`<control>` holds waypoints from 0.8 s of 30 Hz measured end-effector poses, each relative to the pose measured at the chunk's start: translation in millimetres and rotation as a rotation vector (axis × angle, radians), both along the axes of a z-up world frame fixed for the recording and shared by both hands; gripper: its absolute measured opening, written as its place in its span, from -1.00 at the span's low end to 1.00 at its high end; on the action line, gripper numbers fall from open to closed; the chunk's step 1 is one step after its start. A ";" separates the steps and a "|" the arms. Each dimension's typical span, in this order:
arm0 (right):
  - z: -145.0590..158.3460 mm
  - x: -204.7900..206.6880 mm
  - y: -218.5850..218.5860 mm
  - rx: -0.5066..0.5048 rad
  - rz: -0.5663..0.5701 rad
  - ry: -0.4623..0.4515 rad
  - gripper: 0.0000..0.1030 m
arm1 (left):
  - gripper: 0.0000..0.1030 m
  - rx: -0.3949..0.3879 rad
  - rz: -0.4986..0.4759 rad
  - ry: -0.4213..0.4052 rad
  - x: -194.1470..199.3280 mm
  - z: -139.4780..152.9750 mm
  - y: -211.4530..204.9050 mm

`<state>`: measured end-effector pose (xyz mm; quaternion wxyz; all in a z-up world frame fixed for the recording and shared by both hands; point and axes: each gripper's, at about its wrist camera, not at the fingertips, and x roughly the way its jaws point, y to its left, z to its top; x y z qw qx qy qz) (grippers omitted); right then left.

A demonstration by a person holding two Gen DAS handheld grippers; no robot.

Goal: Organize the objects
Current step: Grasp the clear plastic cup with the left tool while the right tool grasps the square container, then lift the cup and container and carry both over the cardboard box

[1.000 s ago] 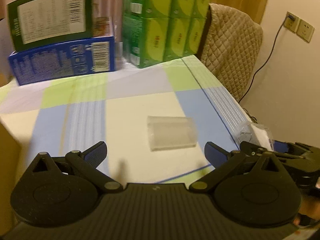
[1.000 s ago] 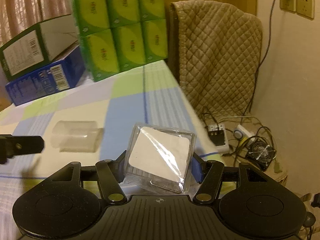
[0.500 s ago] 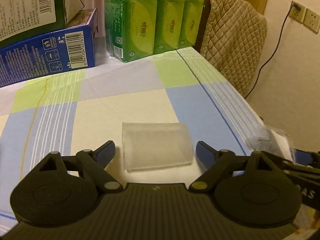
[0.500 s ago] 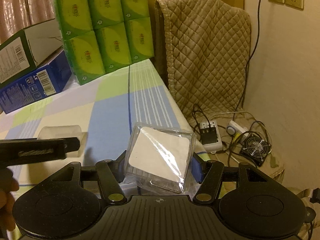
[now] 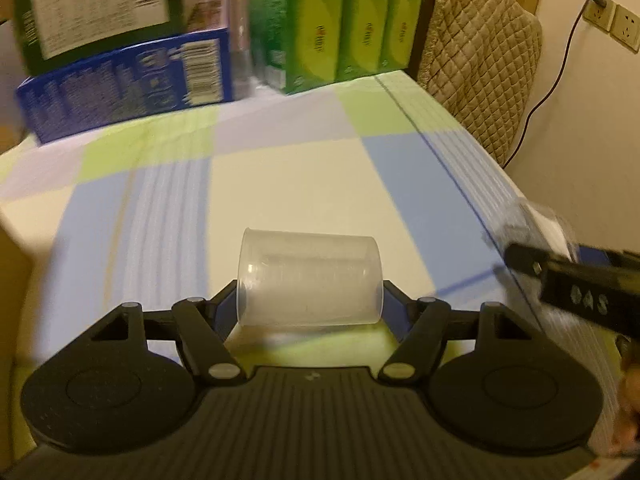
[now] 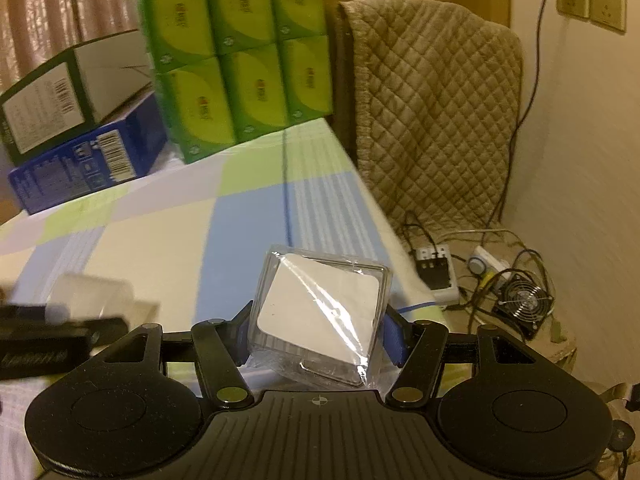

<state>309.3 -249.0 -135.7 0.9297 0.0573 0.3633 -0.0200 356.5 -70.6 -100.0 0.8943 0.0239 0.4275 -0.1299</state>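
The left tongs (image 5: 310, 300) straddle a translucent plastic cup (image 5: 310, 282) that lies on its side on the table (image 5: 288, 184), near the front edge — its rim to the left, its base to the right. The two blue-padded fingers sit against rim and base, so the cup is taken end to end, probably because its rounded wall would roll or slip if pinched across. Whether the fingers press firmly or only touch, I cannot tell; the cup seems to rest on the checked cloth.

The right tongs (image 6: 318, 334) are closed on a flat clear-plastic packet (image 6: 320, 314) with a white square insert, held tilted above the table's right edge — gripped by its two sides so the flat face stays free.

Along the far edge stand stacked green tissue packs (image 5: 340, 28), with a blue carton (image 5: 128, 84) and a green-and-white box (image 5: 96, 16) atop it towards the far left corner. They look already grouped, so cup and packet are likely bound for the same edge.
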 end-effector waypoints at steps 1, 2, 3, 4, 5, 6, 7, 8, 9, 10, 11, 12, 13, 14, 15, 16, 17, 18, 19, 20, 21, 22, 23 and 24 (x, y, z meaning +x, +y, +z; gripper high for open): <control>1.8 -1.9 3.3 0.005 0.013 0.002 0.13 | 0.32 0.000 0.015 0.003 -7.5 3.5 6.7; 4.3 -4.1 6.9 0.013 0.026 0.004 0.13 | 0.32 -0.002 0.027 0.006 -15.5 7.5 13.6; 7.2 -7.3 10.8 0.021 0.037 0.003 0.13 | 0.32 -0.005 0.038 0.008 -22.6 11.7 19.0; 11.2 -11.2 15.6 0.027 0.051 0.003 0.13 | 0.32 -0.008 0.052 0.010 -31.2 17.0 25.7; 15.6 -15.8 20.8 0.031 0.063 0.001 0.13 | 0.32 -0.010 0.060 0.009 -40.3 22.7 31.9; 19.7 -20.6 25.4 0.035 0.074 -0.003 0.13 | 0.32 -0.015 0.072 0.007 -50.1 29.0 38.1; 25.6 -29.3 31.5 0.037 0.084 -0.005 0.13 | 0.32 -0.019 0.081 0.007 -59.5 34.8 43.4; 31.2 -38.8 37.6 0.039 0.092 -0.007 0.13 | 0.32 -0.022 0.081 0.004 -70.6 42.0 48.3; 35.8 -48.1 43.5 0.042 0.101 -0.009 0.13 | 0.32 -0.026 0.086 -0.002 -81.7 49.2 52.8; 41.2 -60.7 49.5 0.047 0.110 -0.010 0.13 | 0.32 -0.031 0.091 -0.004 -91.1 56.0 56.3; 46.0 -72.9 55.1 0.056 0.114 -0.008 0.13 | 0.32 -0.036 0.093 -0.007 -102.6 63.2 60.6; 50.5 -83.0 60.9 0.063 0.117 -0.007 0.13 | 0.32 -0.038 0.093 -0.011 -112.5 69.9 64.2; 55.0 -94.9 67.3 0.067 0.123 -0.007 0.13 | 0.32 -0.040 0.095 -0.015 -124.2 76.9 69.1; 59.9 -109.2 74.1 0.070 0.129 -0.004 0.13 | 0.32 -0.038 0.096 -0.017 -136.3 83.9 74.0; 63.9 -121.4 80.2 0.073 0.134 0.002 0.13 | 0.32 -0.036 0.096 -0.021 -148.4 90.9 79.0; 67.6 -132.7 83.6 0.079 0.140 0.007 0.13 | 0.32 -0.035 0.098 -0.027 -159.7 97.0 83.3; 72.2 -145.4 87.4 0.085 0.148 0.012 0.13 | 0.32 -0.032 0.103 -0.032 -172.1 103.1 89.0; 77.4 -157.5 91.0 0.088 0.157 0.014 0.13 | 0.32 -0.029 0.110 -0.035 -184.4 109.0 94.7; 82.5 -170.8 95.7 0.088 0.165 0.013 0.13 | 0.32 -0.031 0.116 -0.037 -195.3 114.3 100.2; 87.1 -181.9 100.3 0.085 0.173 0.015 0.13 | 0.32 -0.033 0.122 -0.038 -207.8 119.4 106.6; 92.0 -193.8 105.5 0.085 0.184 0.014 0.13 | 0.32 -0.034 0.125 -0.038 -218.1 123.4 112.1; 96.4 -204.5 110.8 0.085 0.194 0.013 0.13 | 0.32 -0.034 0.126 -0.041 -229.9 128.2 118.1; 101.0 -213.8 114.9 0.086 0.201 0.010 0.13 | 0.32 -0.032 0.127 -0.047 -240.7 132.7 122.5; 105.6 -223.7 118.9 0.091 0.210 0.005 0.13 | 0.32 -0.029 0.128 -0.055 -251.3 137.3 127.1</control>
